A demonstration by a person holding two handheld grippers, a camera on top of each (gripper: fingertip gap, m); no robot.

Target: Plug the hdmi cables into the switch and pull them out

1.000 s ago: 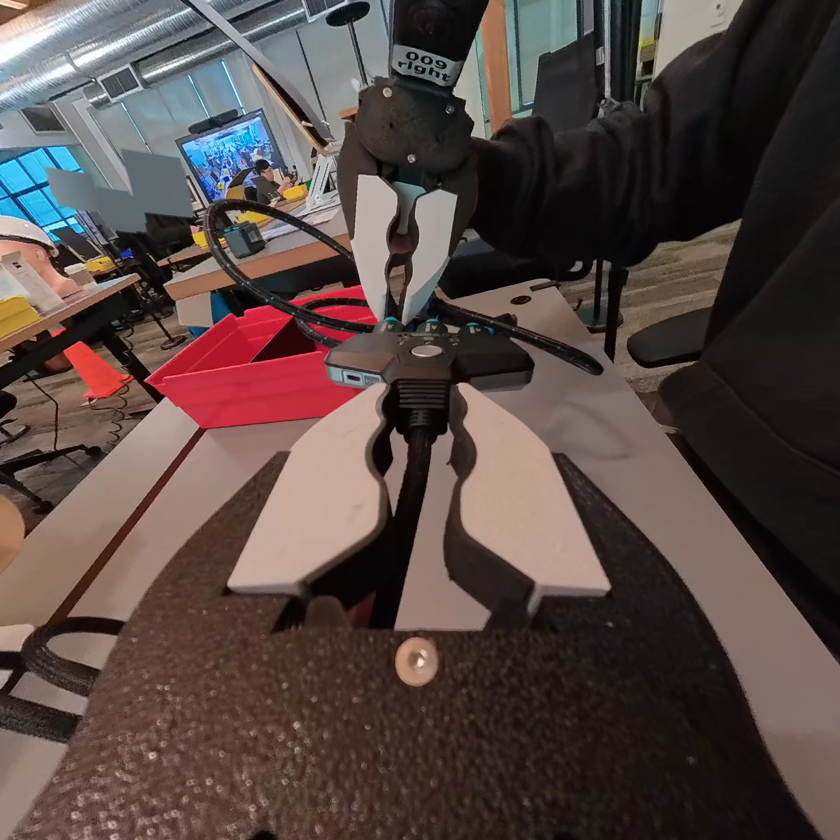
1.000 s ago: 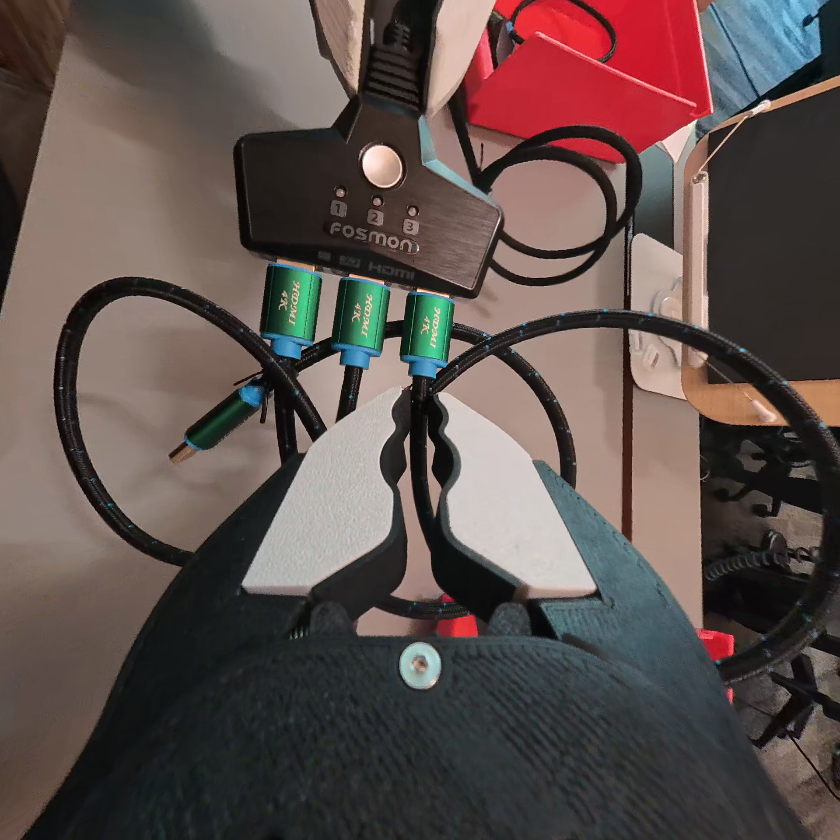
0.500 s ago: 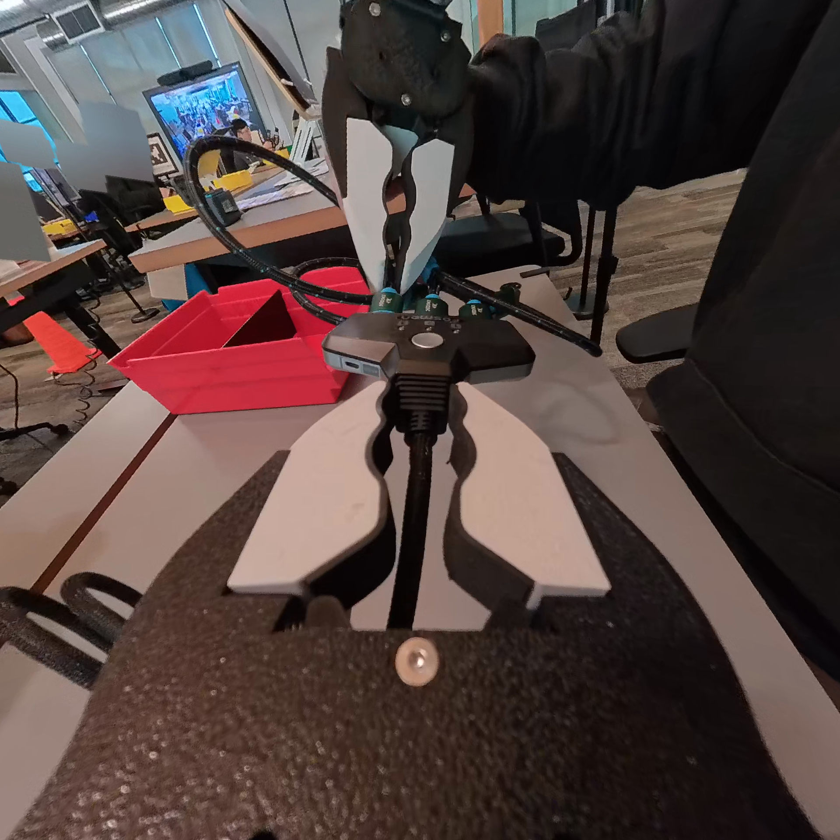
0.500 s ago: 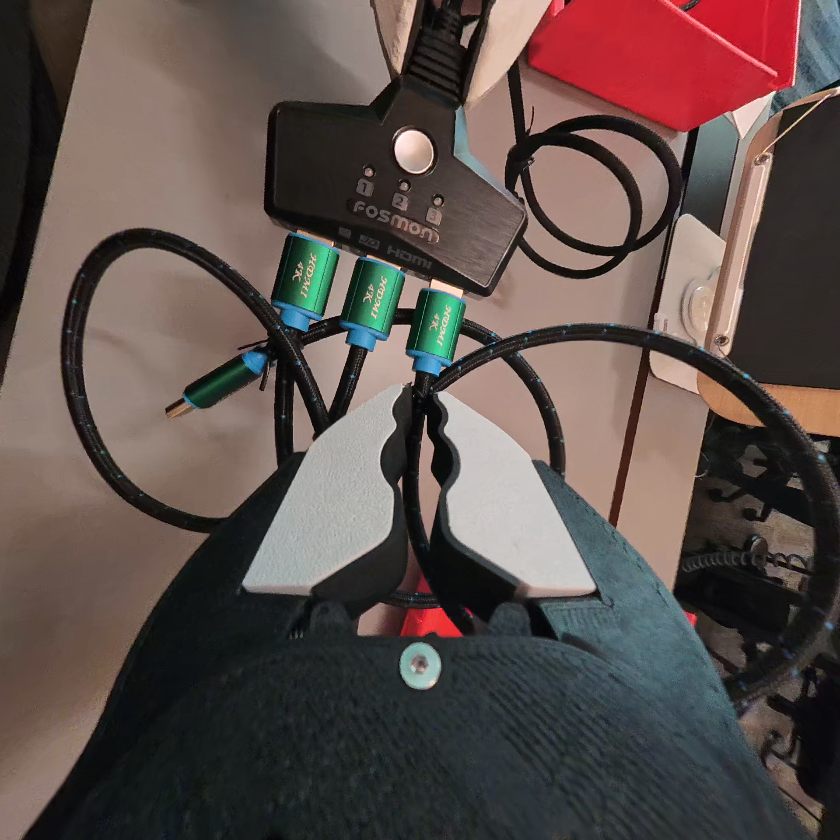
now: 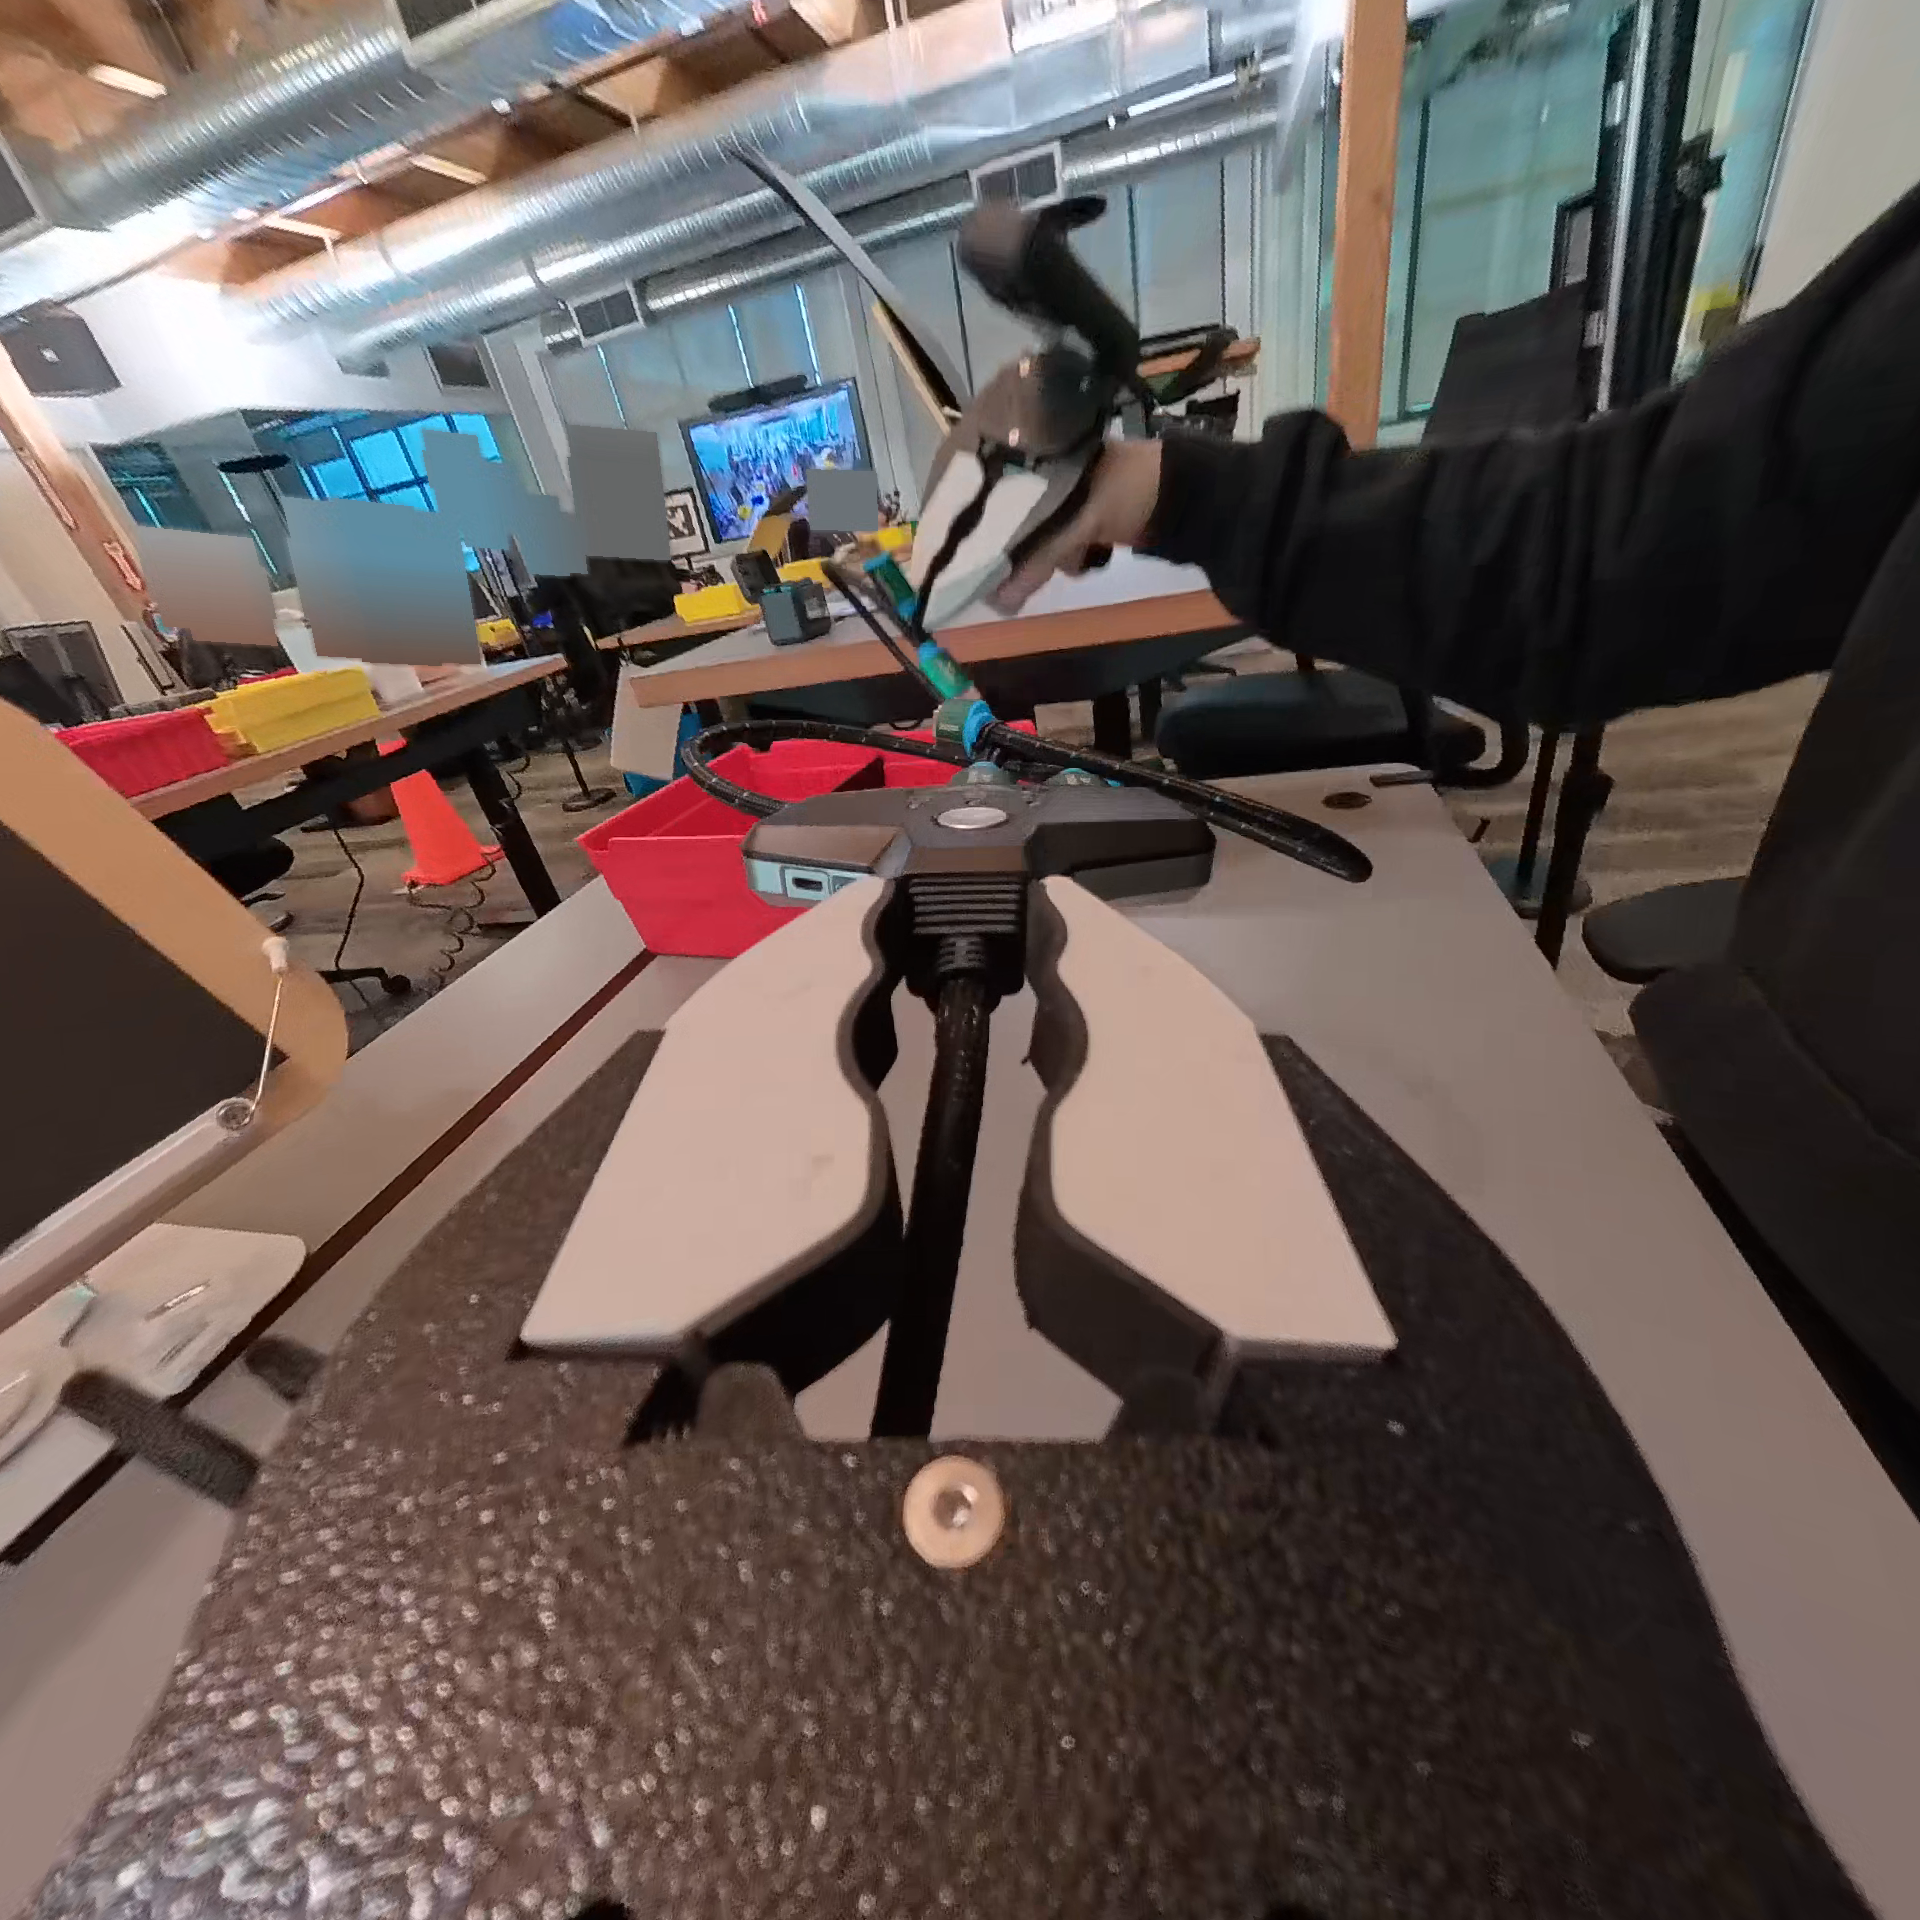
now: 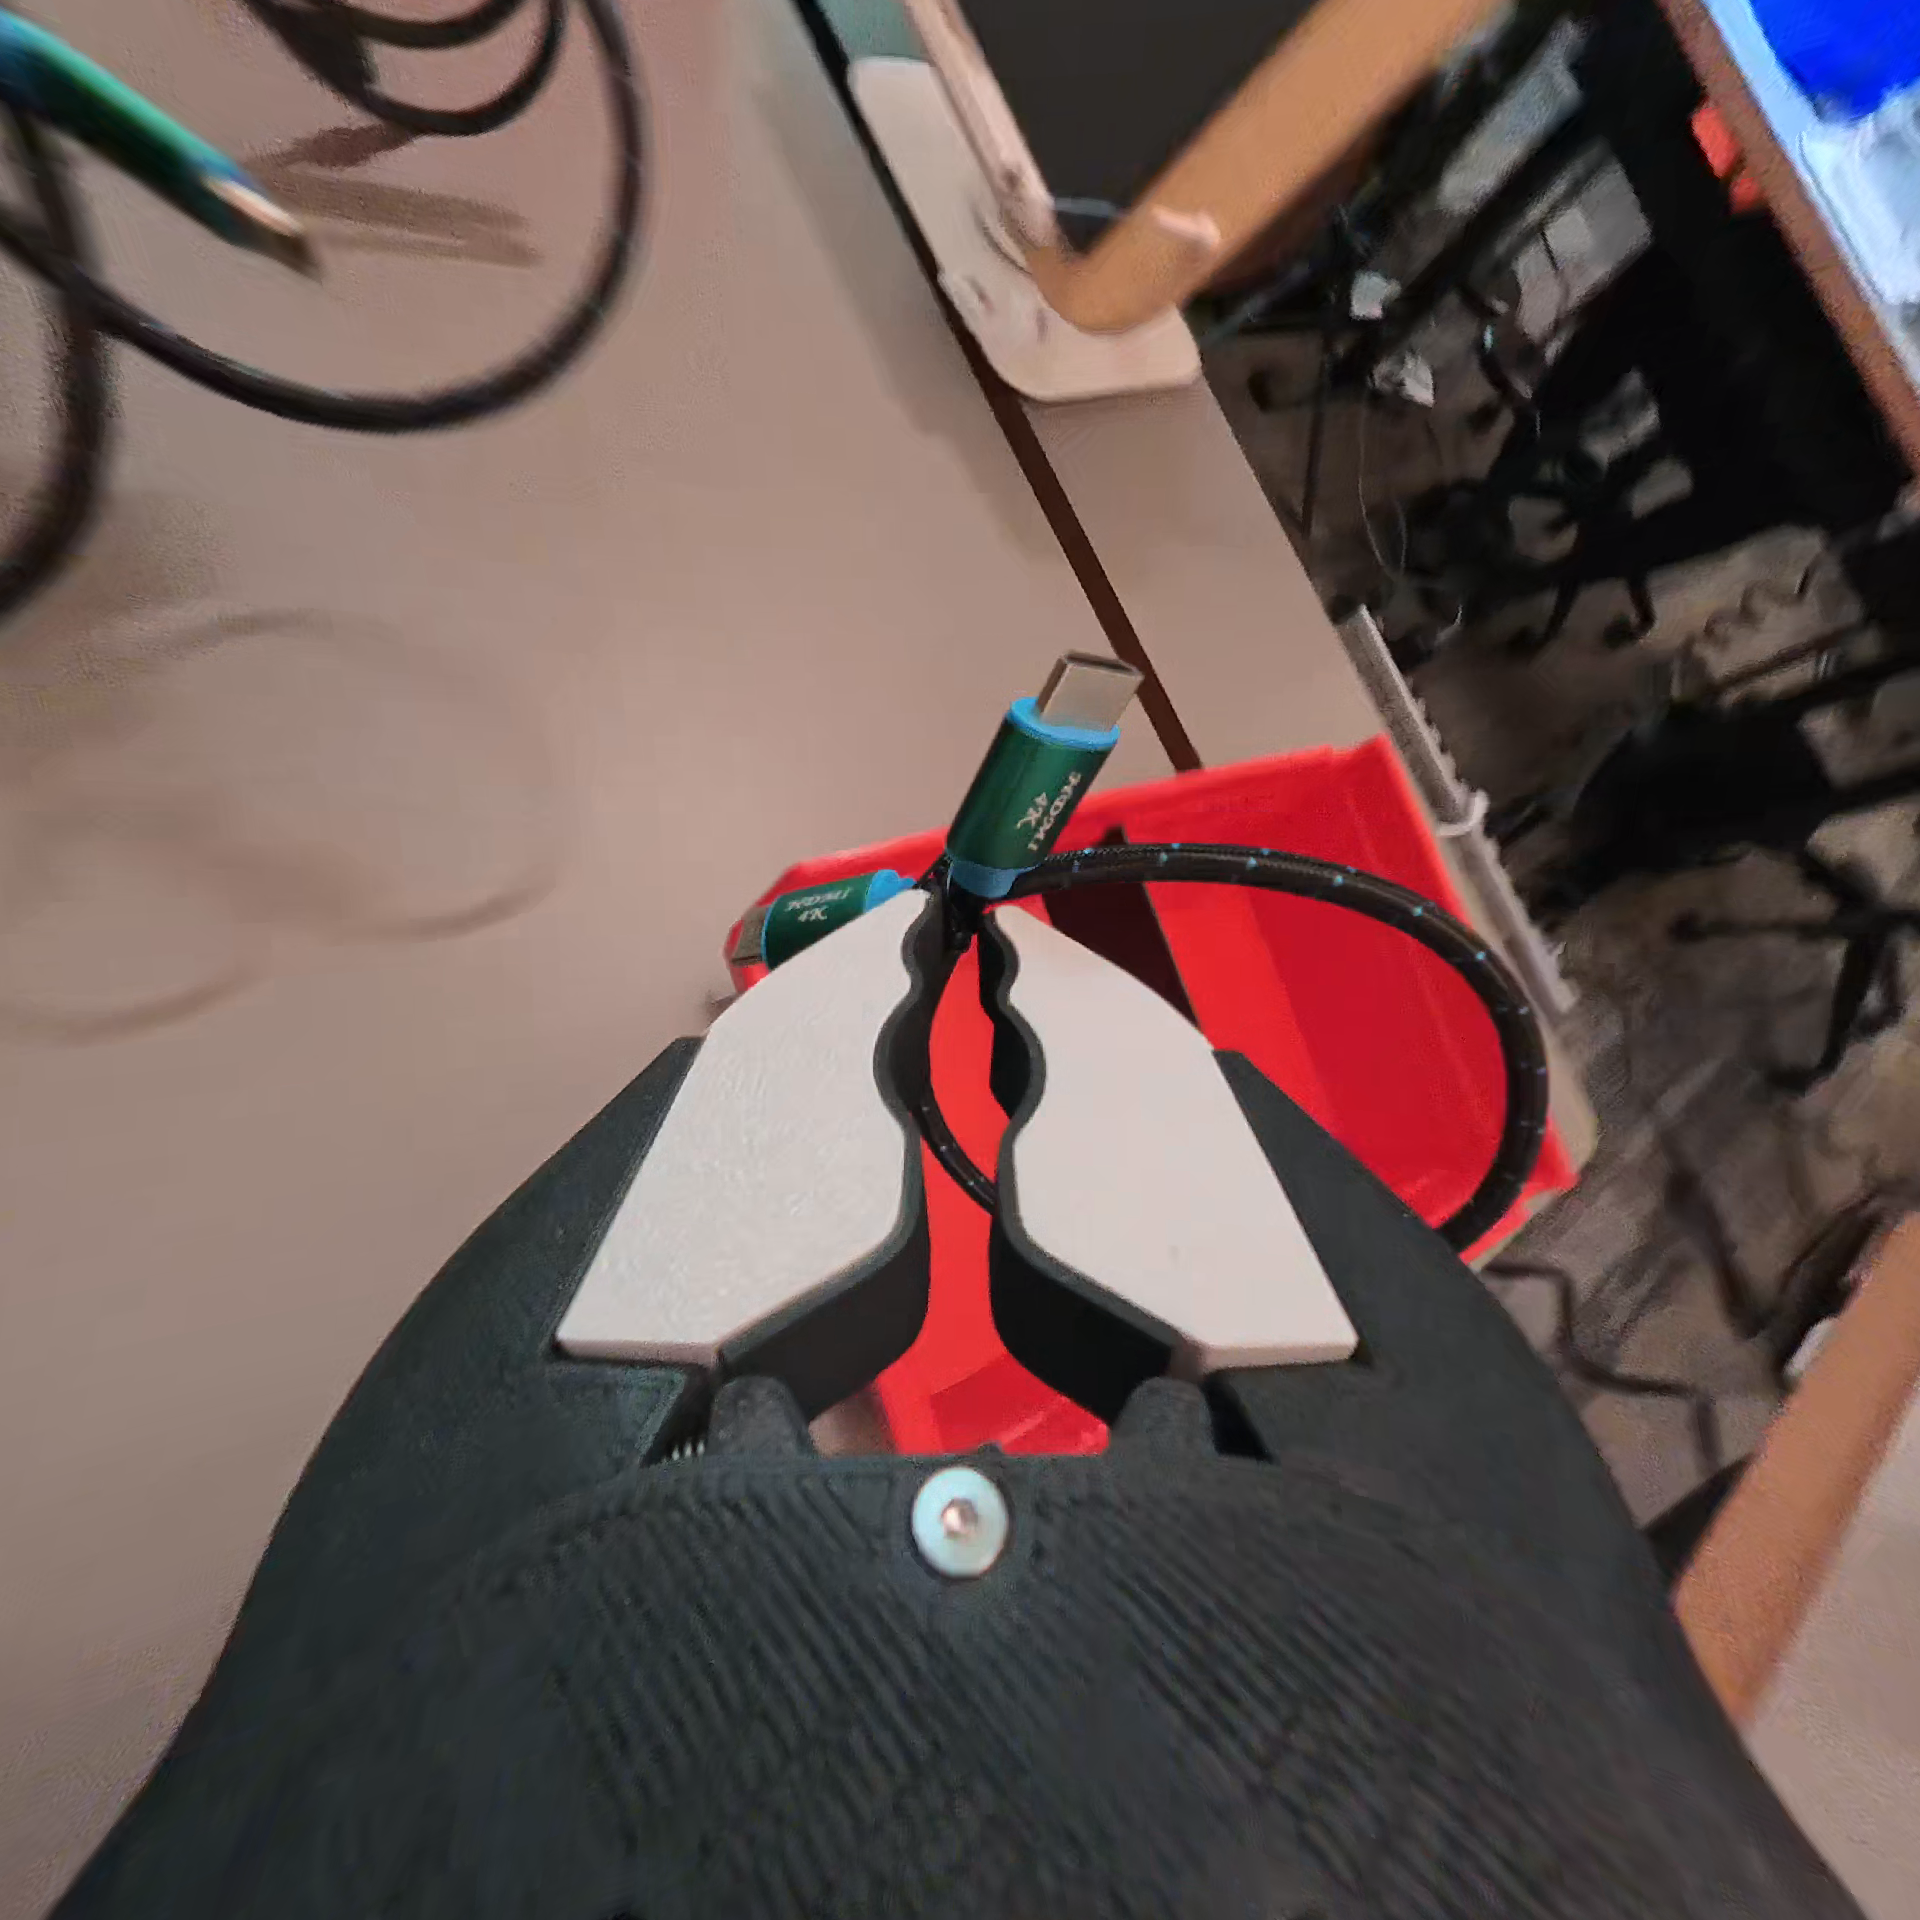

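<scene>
The black HDMI switch point(image 5: 1091, 842) lies on the grey table point(image 5: 1351, 1039). My left gripper point(image 5: 964, 914) is shut on the ribbed collar of the switch's own black cable point(image 5: 951, 1122). Two green plugs point(image 5: 979, 774) still sit in the switch's far side. My right gripper point(image 6: 961, 914) is shut on a black braided HDMI cable point(image 6: 1455, 935) just behind its green plug point(image 6: 1034, 800). That plug is out of the switch, with its metal tip bare. The cable's other green plug point(image 6: 810, 914) hangs beside it. The left wrist view shows the right gripper point(image 5: 935, 613) raised above the switch.
A red bin point(image 6: 1299, 997) lies below the right gripper, and also shows in the left wrist view point(image 5: 686, 873) beyond the switch. A wood-framed panel point(image 5: 156, 987) on a white base stands at the table's left. A person's dark sleeve point(image 5: 1507, 561) is at the right. Loose black cables point(image 6: 468, 384) lie on the table.
My right gripper has pulled the right-hand green plug out of the switch and lifted it up and away over the red bin. My left gripper has kept its hold on the switch's cable collar.
</scene>
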